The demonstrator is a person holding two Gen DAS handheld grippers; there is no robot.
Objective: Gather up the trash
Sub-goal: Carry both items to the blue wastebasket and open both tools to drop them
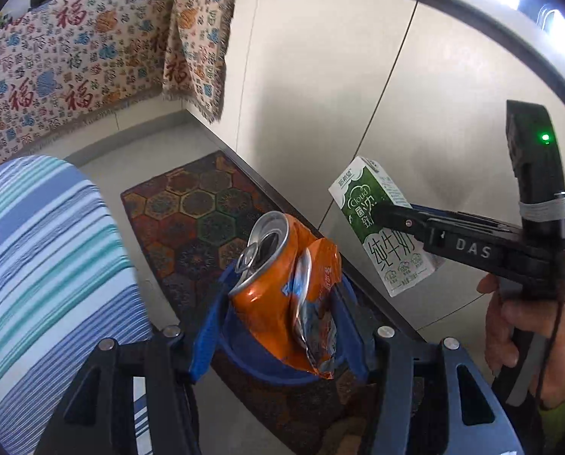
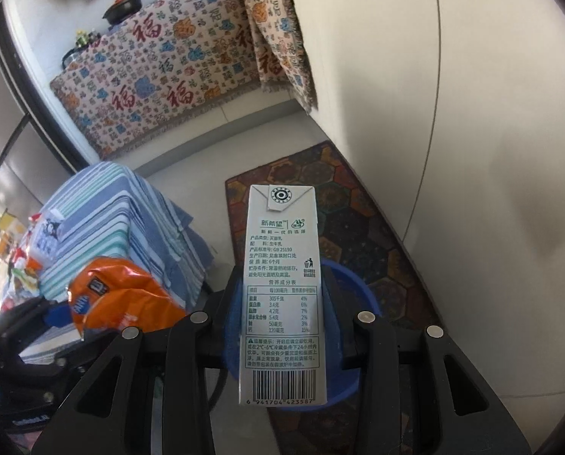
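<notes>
My left gripper is shut on a crushed orange soda can and a crumpled orange snack wrapper pressed together, held above a blue bin on the floor. My right gripper is shut on a green and white milk carton, held upright over the blue bin. In the left wrist view the carton and the right gripper hang at the right, beside the can. The orange wrapper shows at the left of the right wrist view.
A dark hexagon-patterned mat lies on the floor along a white cabinet wall. A striped blue cloth covers a table at the left. A patterned cloth drapes a counter at the back.
</notes>
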